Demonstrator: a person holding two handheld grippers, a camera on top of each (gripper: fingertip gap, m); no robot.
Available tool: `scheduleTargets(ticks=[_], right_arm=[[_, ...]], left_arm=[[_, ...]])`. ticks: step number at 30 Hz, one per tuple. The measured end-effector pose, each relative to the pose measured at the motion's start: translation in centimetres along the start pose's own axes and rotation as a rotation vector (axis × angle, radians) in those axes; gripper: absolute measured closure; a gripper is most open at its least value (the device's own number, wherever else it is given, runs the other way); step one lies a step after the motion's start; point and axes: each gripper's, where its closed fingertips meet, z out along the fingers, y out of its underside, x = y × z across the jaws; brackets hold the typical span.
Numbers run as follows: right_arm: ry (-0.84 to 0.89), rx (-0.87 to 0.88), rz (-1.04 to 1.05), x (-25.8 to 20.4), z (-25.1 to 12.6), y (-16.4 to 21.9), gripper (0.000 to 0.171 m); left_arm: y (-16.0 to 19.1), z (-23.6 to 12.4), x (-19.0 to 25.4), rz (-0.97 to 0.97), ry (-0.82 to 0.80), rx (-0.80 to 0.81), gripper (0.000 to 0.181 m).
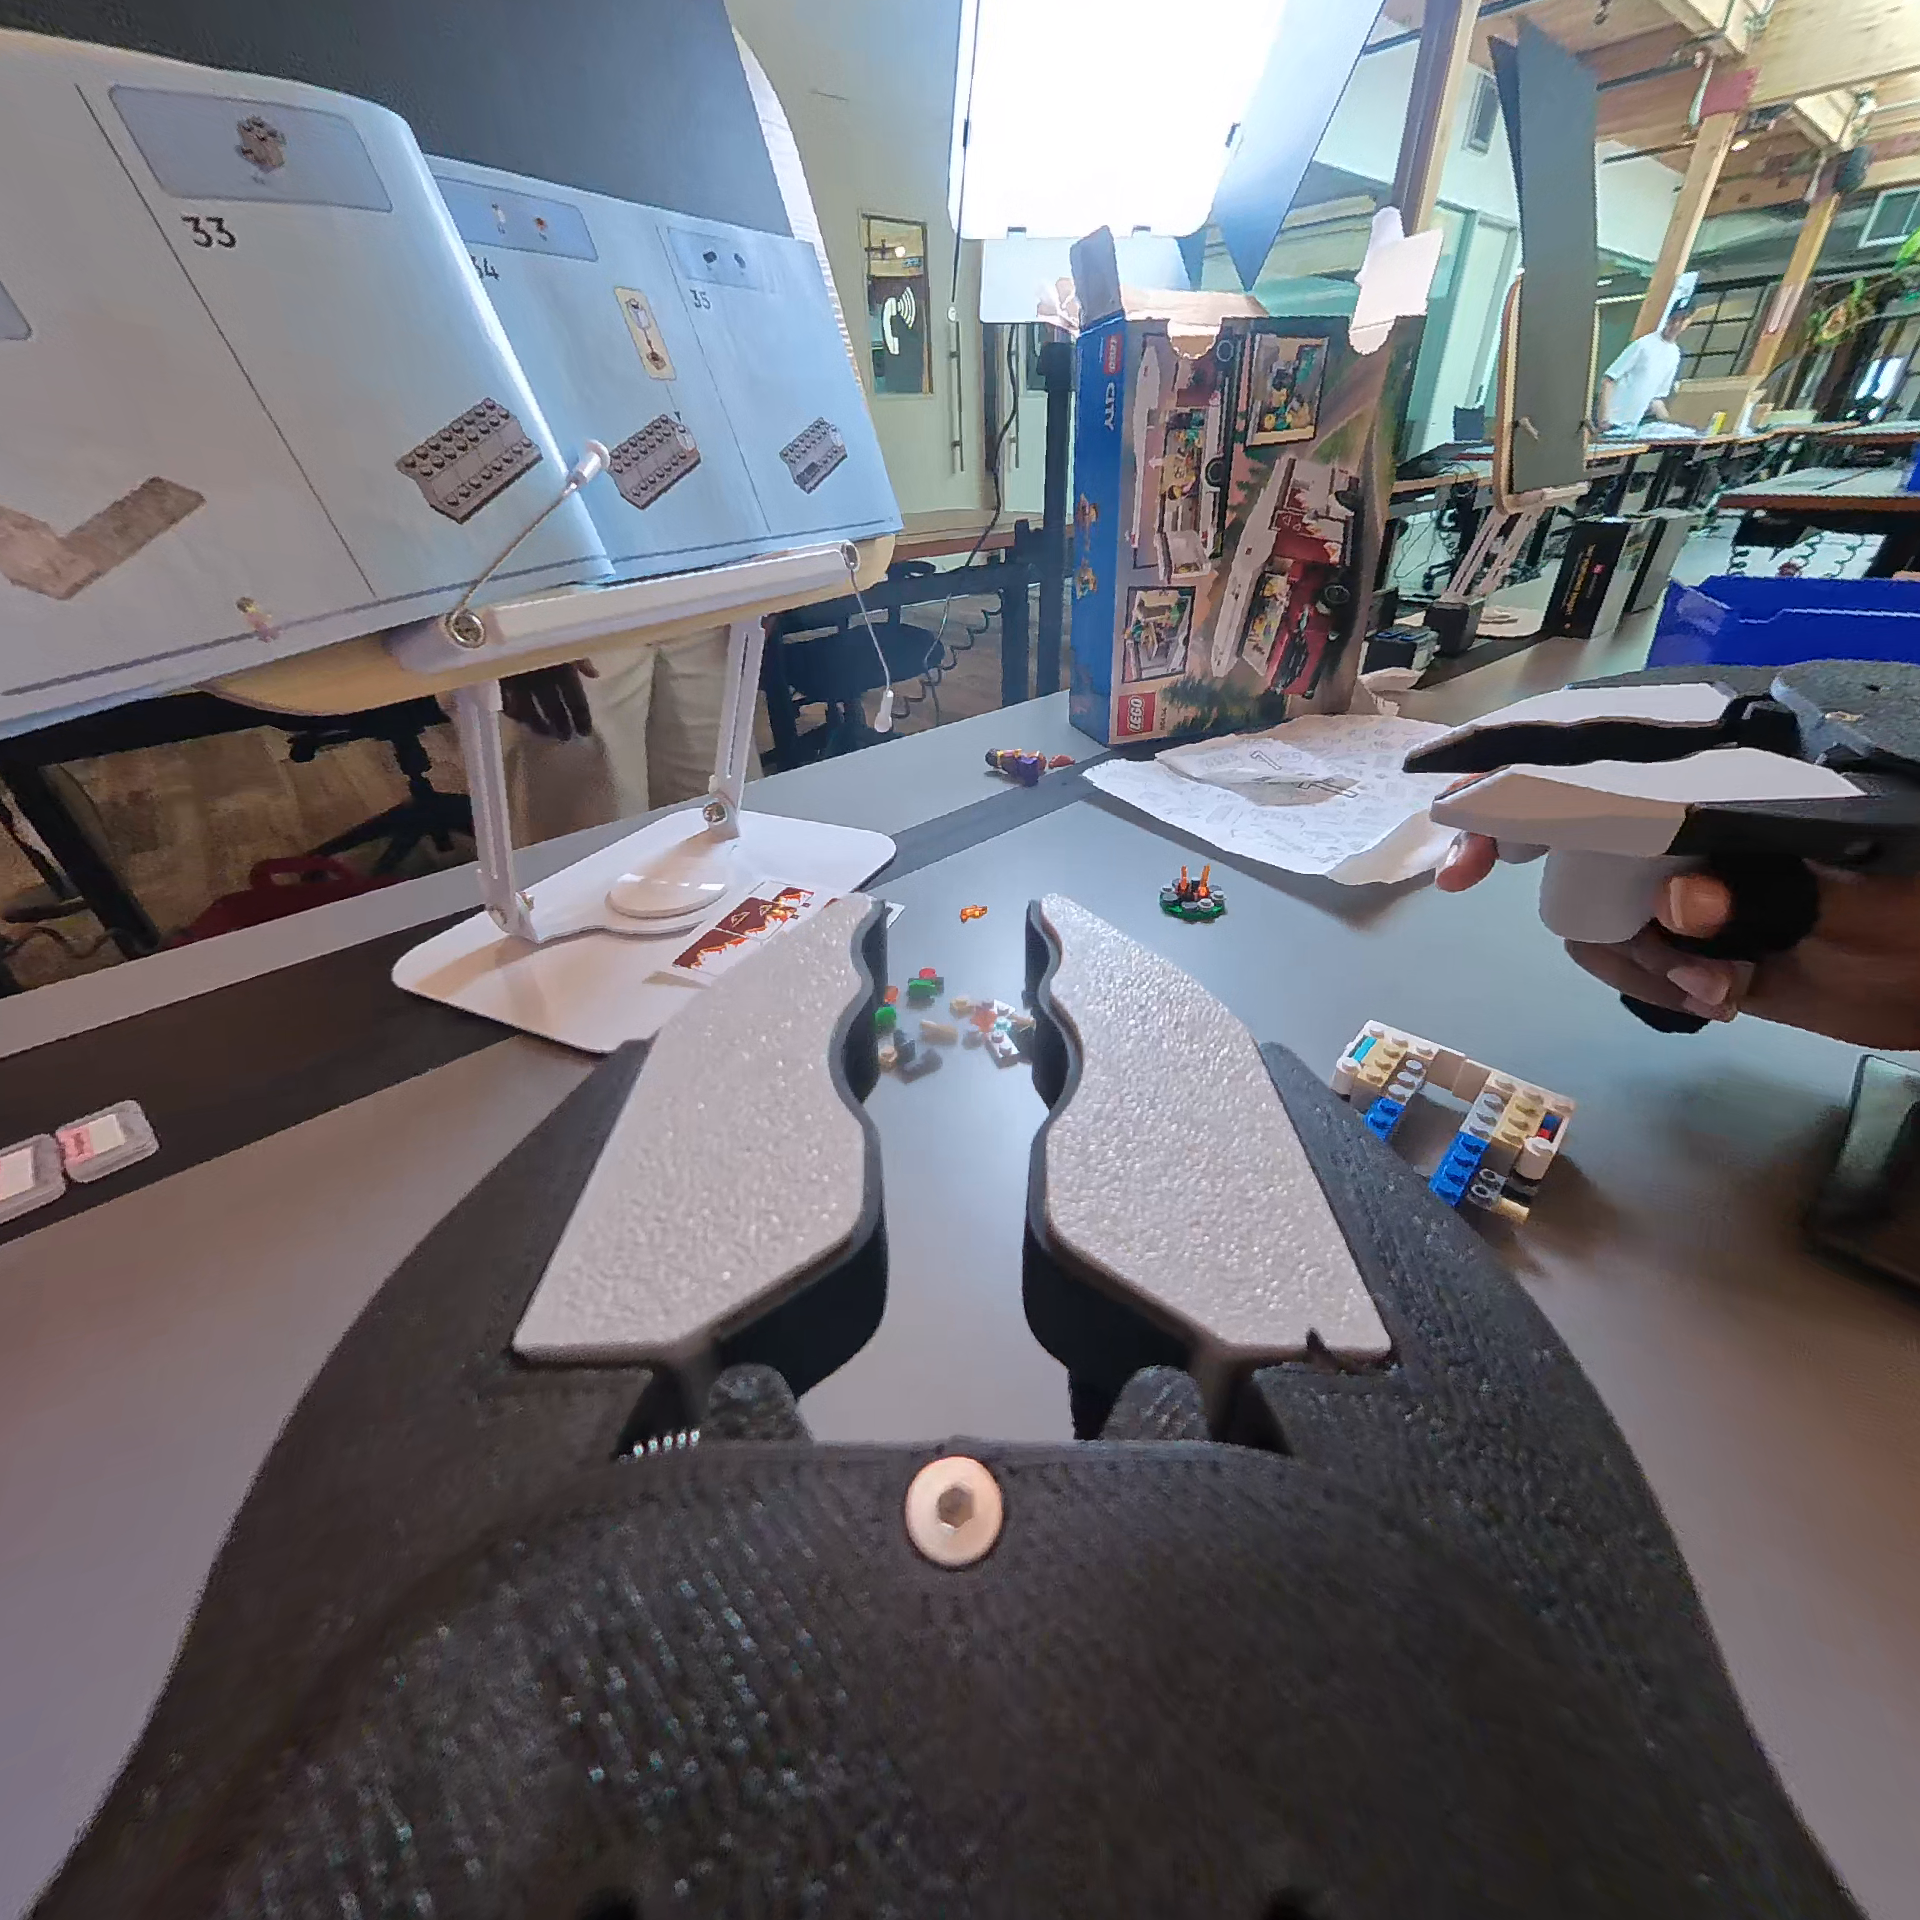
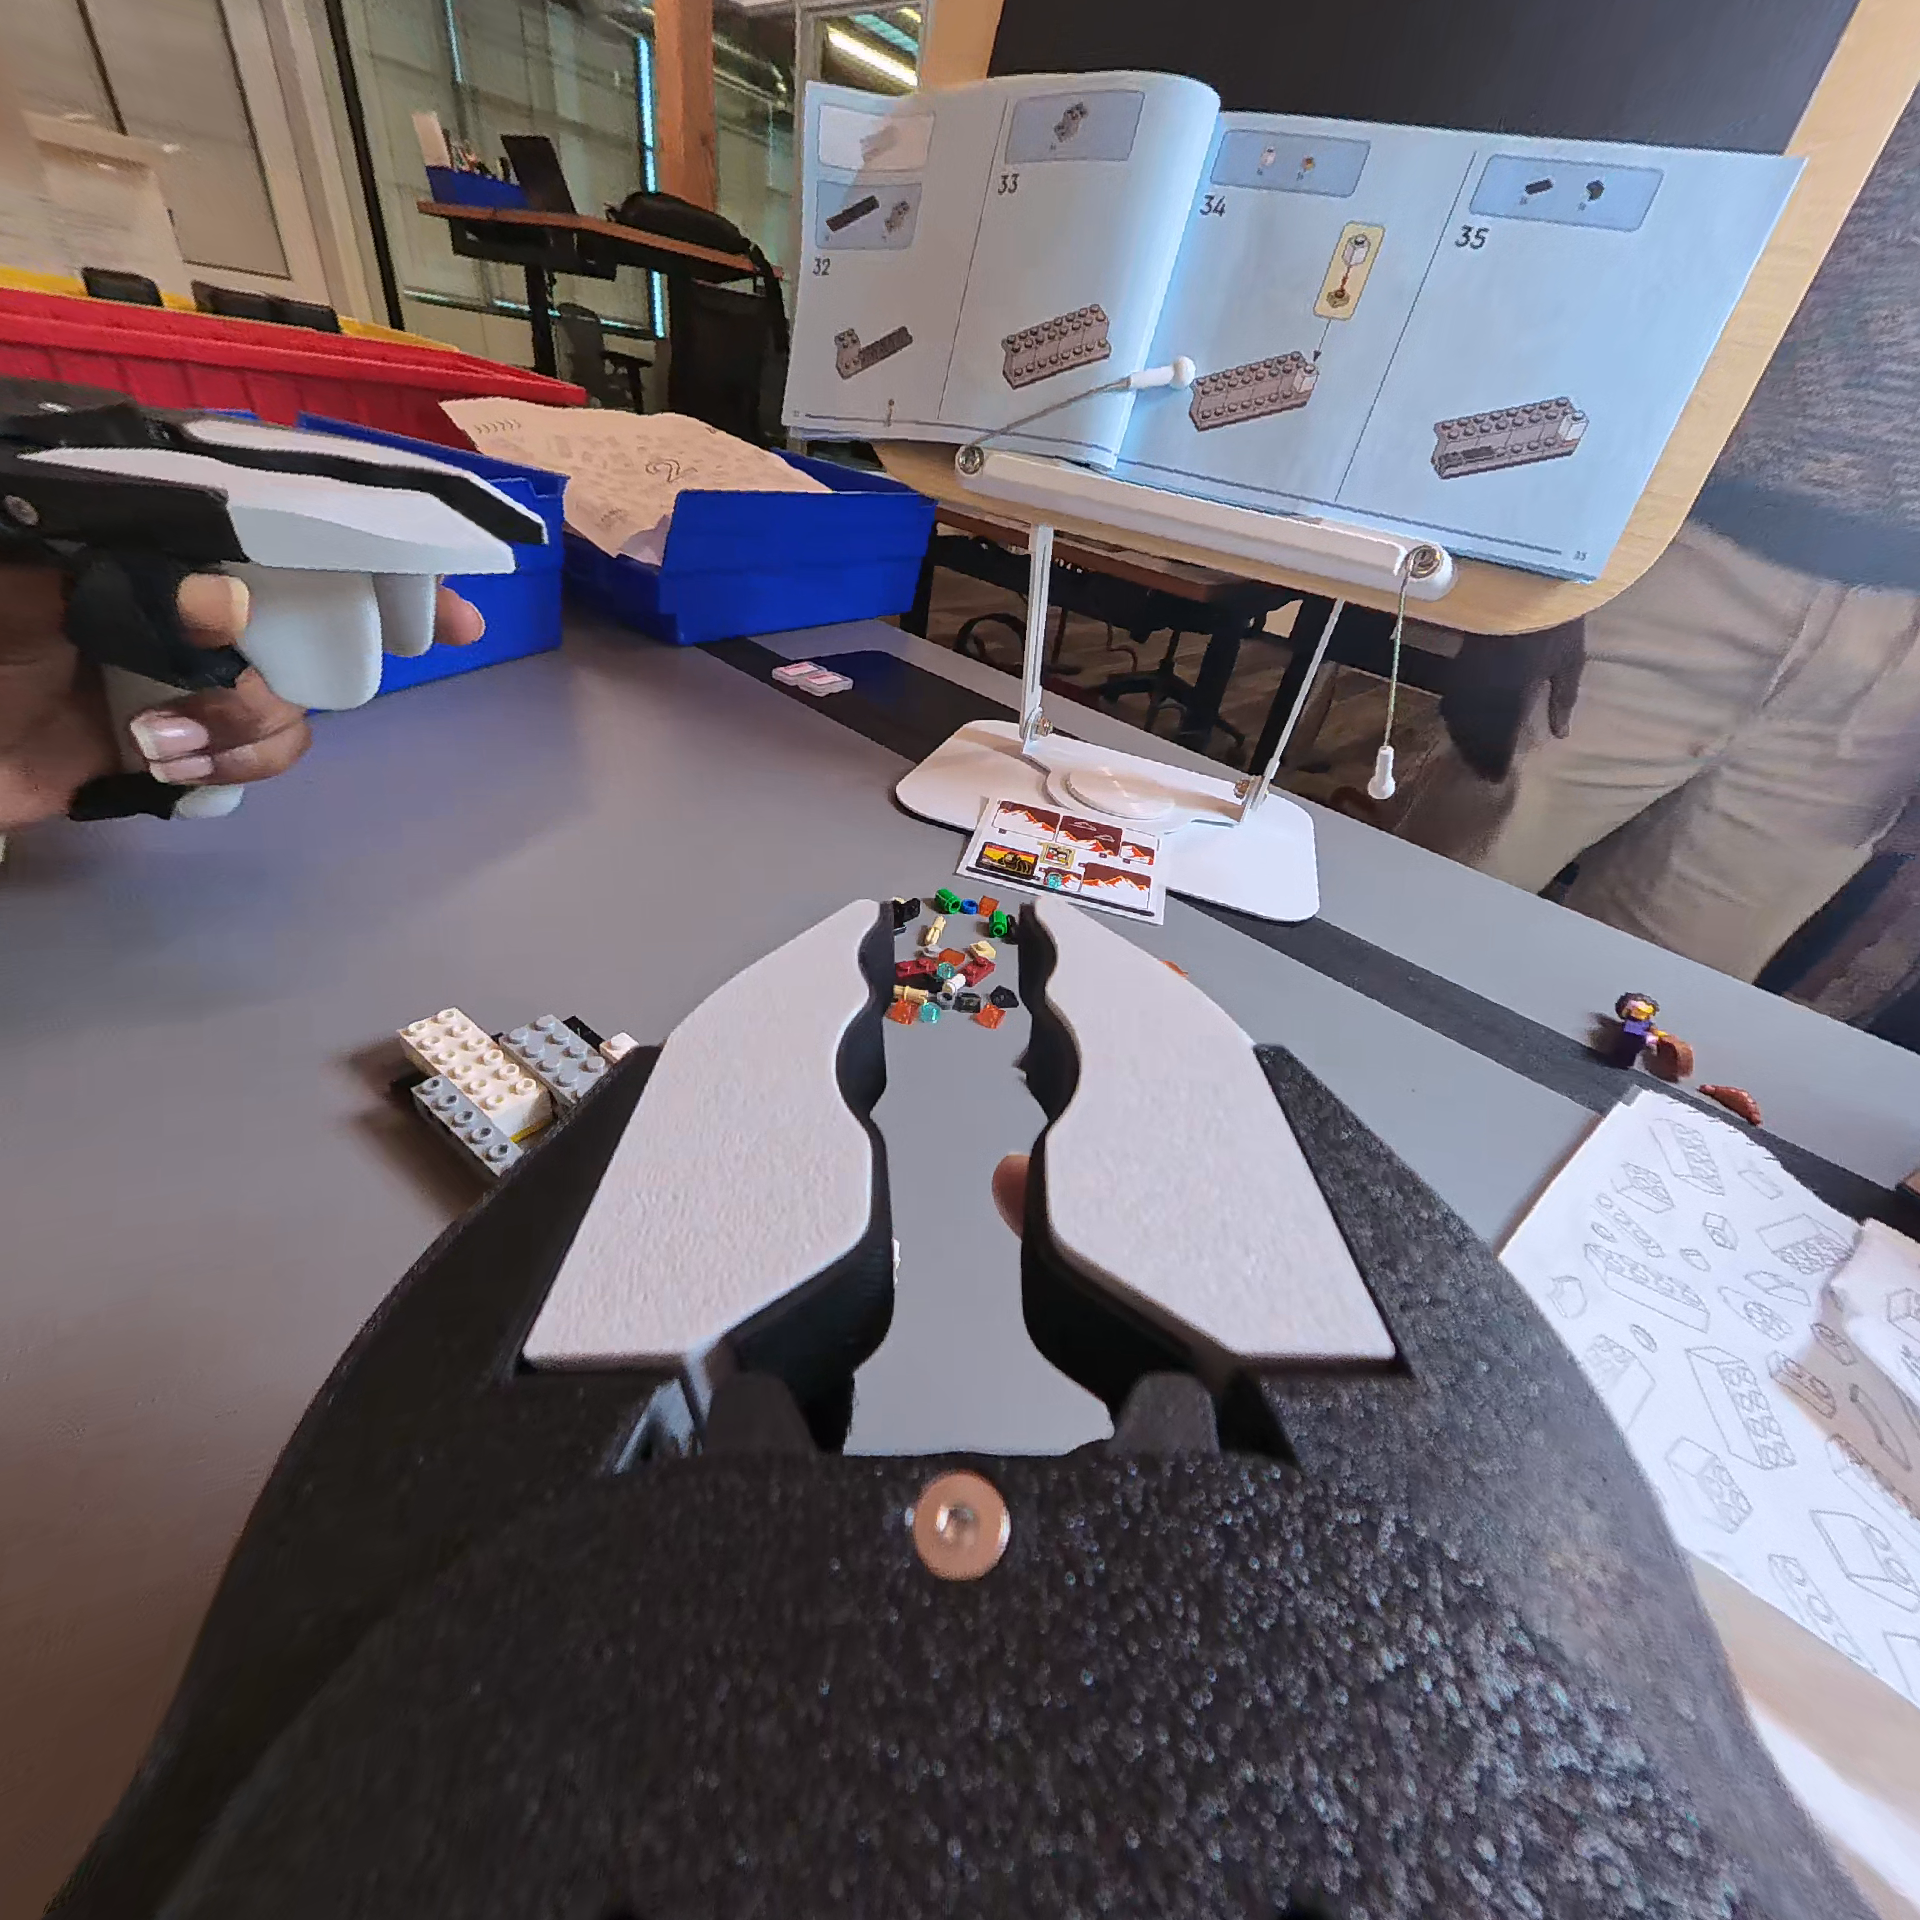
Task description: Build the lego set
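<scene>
My left gripper (image 1: 956, 914) is open and empty above the grey table, pointing at a pile of small loose bricks (image 1: 951, 1029). A part-built model (image 1: 1455, 1117) of white, tan, grey and blue bricks lies to its right. My right gripper (image 2: 956, 914) is also open and empty, pointing at the same pile (image 2: 951, 971); the part-built model (image 2: 499, 1081) lies to its left. Each gripper shows in the other's view, held by a hand: the right gripper (image 1: 1429, 790) and the left gripper (image 2: 530, 535). The open instruction booklet (image 2: 1247, 301) rests on a white stand (image 2: 1122, 821).
A sticker sheet (image 2: 1070, 857) lies by the stand's base. A small round green build (image 1: 1193, 896) and the set's box (image 1: 1216, 520) stand farther back. A printed paper bag (image 2: 1745, 1330), a minifigure (image 2: 1636, 1023) and blue bins (image 2: 748, 551) ring the work area. A person stands behind the table. My hands' fingertips stand some 20 cm from each other.
</scene>
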Motion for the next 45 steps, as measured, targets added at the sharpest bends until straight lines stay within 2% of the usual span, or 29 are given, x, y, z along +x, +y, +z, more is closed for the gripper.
scheduleTargets(ticks=[8, 18, 23, 28, 37, 45], right_arm=[[0.081, -0.066, 0.041, 1.4, 0.3, 1.5, 0.150], [0.087, -0.069, 0.030, 1.4, 0.5, 1.7, 0.149], [0.098, -0.046, 0.021, 1.7, 0.2, 1.1, 0.143], [0.190, -0.104, -0.001, 2.5, -0.2, 0.6, 0.150], [0.164, -0.067, 0.010, -0.6, -1.3, -4.1, 0.152], [0.136, -0.085, -0.017, -1.0, -1.1, -3.1, 0.152]], left_arm=[[0.2, -0.5, -0.6, 0.066, -0.072, -0.012, 0.158], [-0.5, -0.9, -1.4, 0.024, -0.085, 0.018, 0.158], [-0.3, -0.9, -1.5, 0.013, -0.085, 0.016, 0.158], [-0.1, -0.8, -1.5, 0.009, -0.086, 0.006, 0.158], [0.2, -0.6, -1.6, 0.034, -0.104, -0.007, 0.158], [1.4, -0.3, -1.9, 0.049, -0.128, -0.052, 0.158]])
